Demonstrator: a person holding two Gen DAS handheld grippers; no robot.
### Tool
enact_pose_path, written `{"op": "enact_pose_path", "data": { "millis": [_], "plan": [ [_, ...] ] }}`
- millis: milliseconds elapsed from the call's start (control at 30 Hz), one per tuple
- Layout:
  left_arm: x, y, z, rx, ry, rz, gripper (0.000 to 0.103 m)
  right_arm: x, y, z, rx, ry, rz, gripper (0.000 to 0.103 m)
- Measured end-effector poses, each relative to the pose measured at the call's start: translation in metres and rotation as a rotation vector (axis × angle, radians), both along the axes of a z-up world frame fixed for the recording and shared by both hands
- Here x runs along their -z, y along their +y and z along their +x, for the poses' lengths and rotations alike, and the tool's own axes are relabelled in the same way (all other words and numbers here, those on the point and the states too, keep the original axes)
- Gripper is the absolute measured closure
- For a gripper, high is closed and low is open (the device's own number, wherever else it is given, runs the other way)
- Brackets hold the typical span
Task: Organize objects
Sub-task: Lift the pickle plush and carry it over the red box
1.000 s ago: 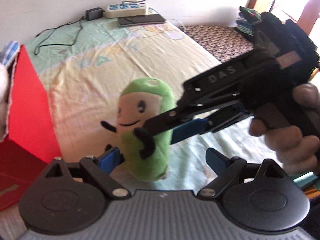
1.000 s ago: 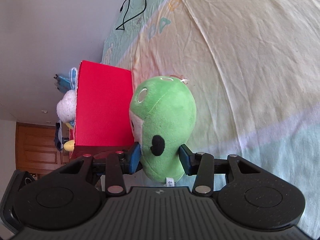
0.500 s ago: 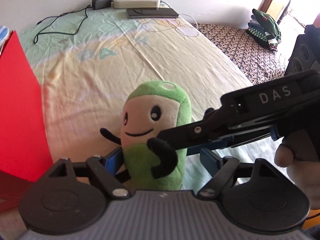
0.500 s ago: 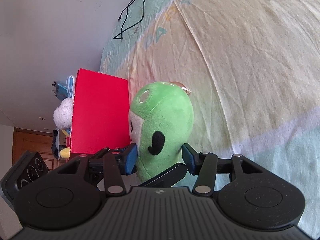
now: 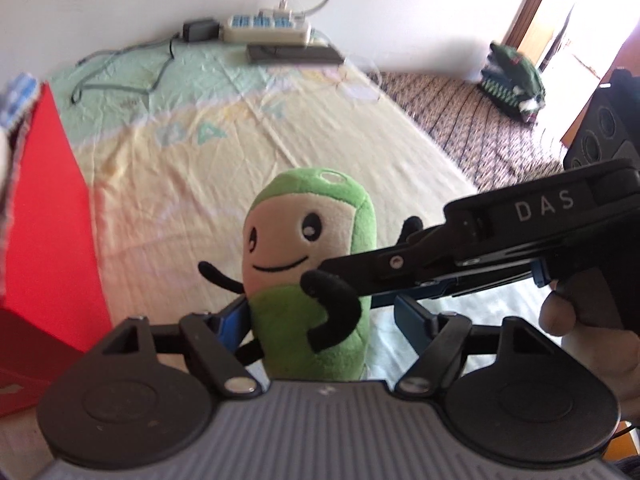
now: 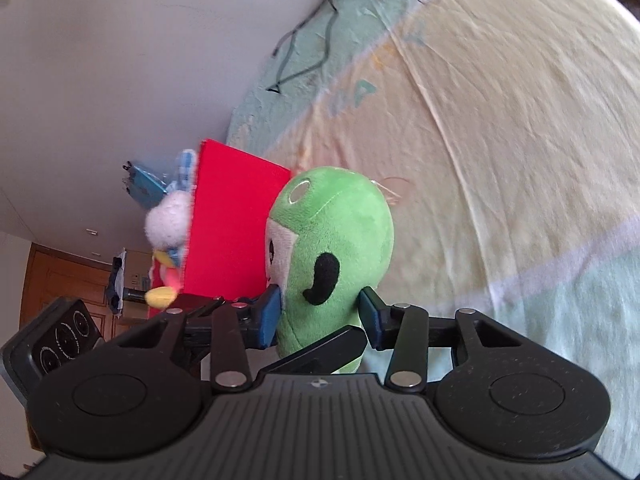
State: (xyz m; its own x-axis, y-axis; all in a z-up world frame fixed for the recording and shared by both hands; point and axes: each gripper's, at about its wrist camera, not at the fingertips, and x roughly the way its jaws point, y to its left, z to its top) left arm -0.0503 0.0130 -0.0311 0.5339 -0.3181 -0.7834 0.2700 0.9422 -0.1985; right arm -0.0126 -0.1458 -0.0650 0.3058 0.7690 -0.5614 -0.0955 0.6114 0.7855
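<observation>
A bed (image 5: 208, 168) with a pale yellow and green sheet fills both views, and a brown patterned cover (image 5: 472, 124) lies along its far side. A red box (image 5: 48, 248) stands on the bed at the left of the left wrist view, with a white plush (image 6: 170, 220) and other toys at its top edge. The green plush (image 5: 316, 276) stands upright on the sheet just beside the box, its smiling face turned toward the left gripper (image 5: 320, 316). That gripper's blue pads sit on either side of the plush's lower body: the left pad touches it, while the right pad stands a little apart, so the jaws are spread around it rather than pressing. The right gripper (image 6: 320, 314) comes in from the side, and its blue pads pinch the plush's body front and back, one against the face side and one against the back. In the left wrist view its black fingers cross in front of the plush's arm. At the head of the bed lie a power strip (image 5: 266, 26), a dark phone (image 5: 294, 54) and a black cable (image 5: 120, 68). A green folded garment (image 5: 514, 80) rests on the patterned cover.
</observation>
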Motion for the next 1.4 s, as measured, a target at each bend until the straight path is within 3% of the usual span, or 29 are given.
{"op": "enact_pose_path", "data": {
  "millis": [133, 367, 567, 700, 1133, 1400],
  "plan": [
    [-0.032, 0.015, -0.011, -0.006, -0.076, -0.038, 0.026, -0.036, 0.017, -0.013, 0.004, -0.120, -0.011, 0.057],
    [-0.092, 0.063, -0.043, -0.045, -0.262, -0.025, 0.026, -0.088, 0.070, -0.032, -0.012, -0.282, 0.066, 0.057],
    [-0.133, 0.116, -0.074, -0.124, -0.419, 0.027, 0.026, -0.124, 0.135, -0.029, -0.081, -0.398, 0.123, 0.057],
    [-0.146, 0.154, -0.085, -0.188, -0.480, 0.063, 0.025, -0.133, 0.184, -0.022, -0.140, -0.437, 0.138, 0.057],
    [-0.131, 0.262, -0.090, -0.379, -0.417, 0.089, 0.024, -0.109, 0.300, 0.000, -0.276, -0.389, 0.146, 0.057],
    [-0.089, 0.296, -0.075, -0.440, -0.296, 0.054, 0.024, -0.083, 0.329, 0.008, -0.311, -0.321, 0.059, 0.057]
  ]
}}
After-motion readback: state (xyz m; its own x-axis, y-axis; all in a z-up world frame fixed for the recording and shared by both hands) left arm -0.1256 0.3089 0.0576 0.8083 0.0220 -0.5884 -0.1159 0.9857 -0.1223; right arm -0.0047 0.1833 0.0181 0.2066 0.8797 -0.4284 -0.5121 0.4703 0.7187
